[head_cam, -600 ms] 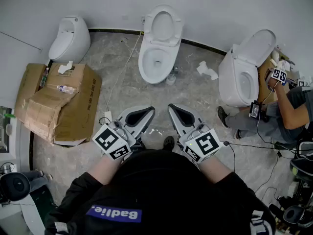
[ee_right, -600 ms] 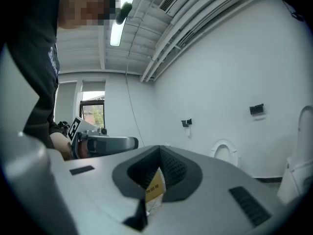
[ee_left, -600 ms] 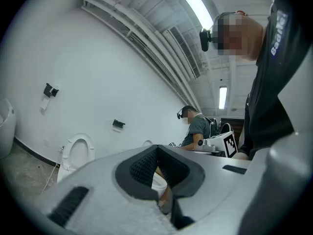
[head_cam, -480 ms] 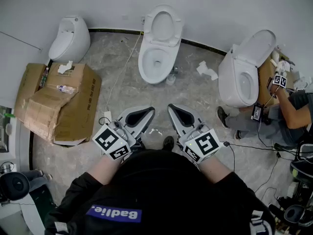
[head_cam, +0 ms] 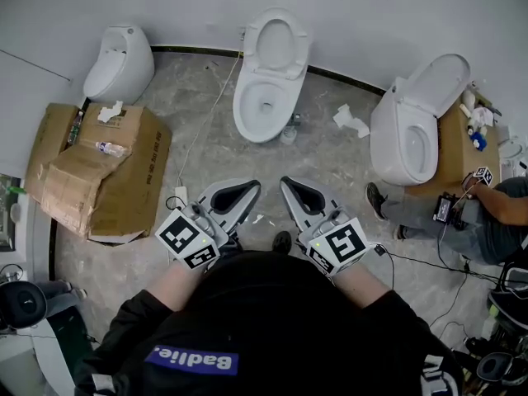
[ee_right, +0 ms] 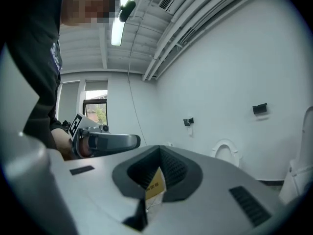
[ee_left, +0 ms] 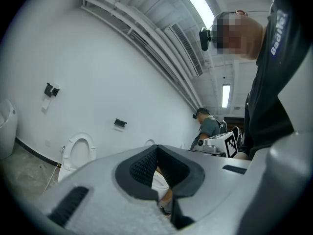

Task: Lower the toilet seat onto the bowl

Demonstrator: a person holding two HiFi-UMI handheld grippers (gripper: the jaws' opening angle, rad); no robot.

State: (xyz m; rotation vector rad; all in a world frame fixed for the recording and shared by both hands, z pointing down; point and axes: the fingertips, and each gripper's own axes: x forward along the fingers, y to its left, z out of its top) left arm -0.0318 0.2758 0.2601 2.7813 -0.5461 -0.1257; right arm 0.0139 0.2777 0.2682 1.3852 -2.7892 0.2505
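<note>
The white toilet (head_cam: 262, 97) stands against the far wall, its seat (head_cam: 277, 44) raised upright against the wall above the bowl. My left gripper (head_cam: 254, 188) and right gripper (head_cam: 285, 183) are side by side close to my body, level, well short of the toilet. Both are shut with nothing between the jaws. The raised seat (ee_left: 79, 151) shows far off at the lower left of the left gripper view, beyond the shut left gripper (ee_left: 156, 151). In the right gripper view, the toilet (ee_right: 226, 153) is small at the right, past the right gripper (ee_right: 159, 152).
A urinal (head_cam: 120, 63) hangs at the back left above a flattened cardboard box (head_cam: 99, 172). A second toilet (head_cam: 412, 134) with its lid up stands at the right, and another person (head_cam: 487, 213) sits beside it. Crumpled paper (head_cam: 351, 120) and cables lie on the floor.
The person at the right has drawn their arm and marker cube down from beside the right toilet toward their lap. My two grippers have hardly moved.
</note>
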